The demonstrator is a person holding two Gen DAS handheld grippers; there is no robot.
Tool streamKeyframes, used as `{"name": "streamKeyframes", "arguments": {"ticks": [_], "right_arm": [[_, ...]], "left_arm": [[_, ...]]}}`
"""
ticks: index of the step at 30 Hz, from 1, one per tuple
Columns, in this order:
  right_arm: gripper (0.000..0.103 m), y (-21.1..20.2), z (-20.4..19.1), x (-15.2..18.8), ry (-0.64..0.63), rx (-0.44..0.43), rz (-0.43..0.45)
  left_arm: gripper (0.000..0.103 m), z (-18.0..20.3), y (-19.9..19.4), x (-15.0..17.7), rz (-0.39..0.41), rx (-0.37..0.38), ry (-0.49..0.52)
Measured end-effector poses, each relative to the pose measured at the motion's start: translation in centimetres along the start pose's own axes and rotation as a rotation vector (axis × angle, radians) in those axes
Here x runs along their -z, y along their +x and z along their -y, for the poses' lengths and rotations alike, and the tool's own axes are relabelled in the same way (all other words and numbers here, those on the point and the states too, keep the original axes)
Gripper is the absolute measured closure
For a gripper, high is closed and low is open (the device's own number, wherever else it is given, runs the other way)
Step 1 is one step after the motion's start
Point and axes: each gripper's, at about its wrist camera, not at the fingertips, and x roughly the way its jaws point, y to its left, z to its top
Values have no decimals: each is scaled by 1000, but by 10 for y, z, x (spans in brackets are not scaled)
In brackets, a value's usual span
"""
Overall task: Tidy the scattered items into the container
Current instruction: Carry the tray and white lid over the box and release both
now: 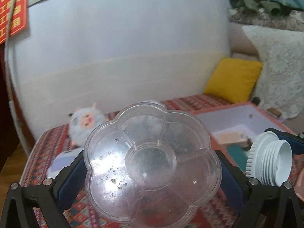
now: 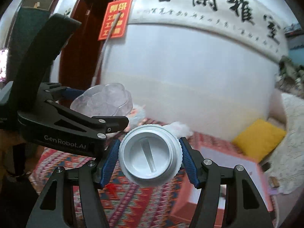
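Left tool: we hold it clamped across the clear flower-shaped dish, one blue pad against each side of the rim; the dish is lifted and tilted, its divided inside facing the camera.
Right tool: we hold it clamped on the white threaded cap, pads against the ribbed outer ring, the open side toward the camera.
Why held this way: gripping across the widest part gives each pad a firm edge to bear on, and we judge that both items are raised so that they pass over the container wall.
Container: a pink box with a pale lining, to our right on the patterned cloth; a few items already lie in it, too blurred to name.
Position of the items: the dish is left of the box, the cap near its edge in the left wrist view.
Surface: we cannot tell what lies beneath the cloth.
Still out: a plush sheep lies on the cloth behind the dish.
Step in hand: we judge this to be the carry toward the box; release follows once each item is over the opening.
Risk: the dish is smooth and thin, so it may slip or flex in the pads.
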Motion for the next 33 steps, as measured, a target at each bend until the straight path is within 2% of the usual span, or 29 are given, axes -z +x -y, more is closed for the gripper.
{"name": "streamKeyframes", "arguments": {"ticks": [11, 18, 24, 29, 33], "right_arm": [[37, -6, 67, 18, 71, 156, -22], [37, 10, 119, 44, 123, 261, -63], [37, 20, 171, 70, 201, 356, -110], [37, 46, 218, 98, 283, 402, -199], [37, 69, 245, 117, 321, 437, -271]], "left_arm": [[2, 64, 37, -23, -27, 169, -11], [2, 104, 82, -33, -58, 244, -6], [2, 145, 130, -42, -99, 353, -26], [2, 182, 169, -39, -136, 363, 5], [2, 198, 202, -30, -189, 352, 9]]}}
